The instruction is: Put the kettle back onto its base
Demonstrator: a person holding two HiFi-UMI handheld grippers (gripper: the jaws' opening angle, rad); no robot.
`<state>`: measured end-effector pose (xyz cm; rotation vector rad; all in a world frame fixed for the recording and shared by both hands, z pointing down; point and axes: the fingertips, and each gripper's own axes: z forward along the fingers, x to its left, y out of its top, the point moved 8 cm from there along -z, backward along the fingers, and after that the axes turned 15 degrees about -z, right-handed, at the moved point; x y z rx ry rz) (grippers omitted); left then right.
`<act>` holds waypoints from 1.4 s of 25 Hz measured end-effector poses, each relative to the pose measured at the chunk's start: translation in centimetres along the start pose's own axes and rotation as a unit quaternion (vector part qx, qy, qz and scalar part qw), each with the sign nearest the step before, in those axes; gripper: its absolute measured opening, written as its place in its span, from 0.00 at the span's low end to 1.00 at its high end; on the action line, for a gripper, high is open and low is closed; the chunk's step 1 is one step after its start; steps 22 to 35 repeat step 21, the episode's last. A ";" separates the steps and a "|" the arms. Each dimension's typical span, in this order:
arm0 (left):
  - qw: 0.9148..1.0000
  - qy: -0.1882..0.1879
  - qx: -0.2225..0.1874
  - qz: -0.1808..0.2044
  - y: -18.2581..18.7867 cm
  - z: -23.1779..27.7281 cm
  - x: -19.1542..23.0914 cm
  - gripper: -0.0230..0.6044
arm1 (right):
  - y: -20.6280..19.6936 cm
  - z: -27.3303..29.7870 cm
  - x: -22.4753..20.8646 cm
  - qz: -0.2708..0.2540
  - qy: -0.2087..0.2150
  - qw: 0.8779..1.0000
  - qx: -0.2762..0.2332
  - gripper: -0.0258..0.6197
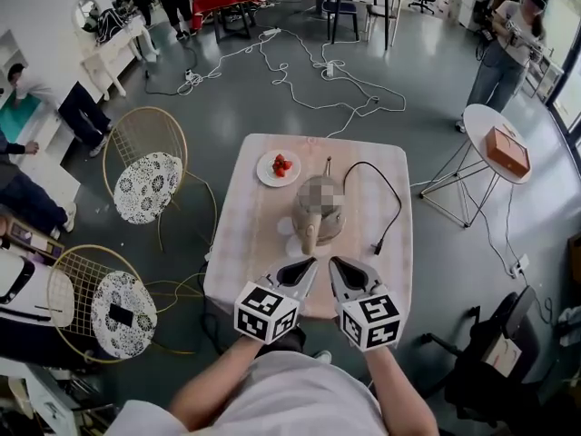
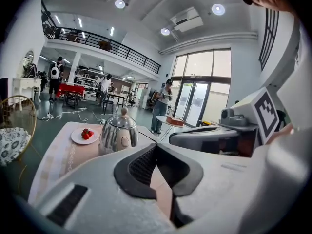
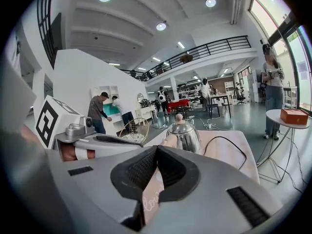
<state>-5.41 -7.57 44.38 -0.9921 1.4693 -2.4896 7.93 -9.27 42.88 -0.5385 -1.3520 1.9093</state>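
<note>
A shiny metal kettle [image 1: 329, 221] with a beige handle toward me stands near the middle of the pink-clothed table [image 1: 245, 243]. A pale flat piece shows at its near left foot; I cannot tell if that is the base. My left gripper [image 1: 311, 262] and right gripper [image 1: 333, 262] hover side by side over the table's near edge, just short of the handle, touching nothing. Both are shut and empty. The kettle [image 2: 118, 133] lies ahead of the left gripper [image 2: 157, 145], and the kettle [image 3: 185, 135] lies ahead of the right gripper [image 3: 157, 147].
A white plate of strawberries [image 1: 277, 167] sits behind the kettle. A black power cable [image 1: 390, 203] loops over the table's right side. Two wire chairs [image 1: 145, 175] stand to the left, with a round side table with a box [image 1: 495, 143] to the right. Cables trail on the floor.
</note>
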 end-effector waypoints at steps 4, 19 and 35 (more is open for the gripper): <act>1.000 0.008 0.000 0.003 0.0 0.1 -0.4 0.04 | 0.1 -0.3 0.0 -0.001 0.002 1.000 -0.004 0.05; 1.000 0.013 -0.002 0.004 0.1 1.0 -1.2 0.04 | -0.5 -1.1 -0.5 0.002 0.000 1.000 -0.003 0.05; 1.000 0.014 -0.003 0.005 0.2 1.0 -1.3 0.04 | -0.4 -1.2 -0.6 0.002 -0.001 1.000 -0.004 0.05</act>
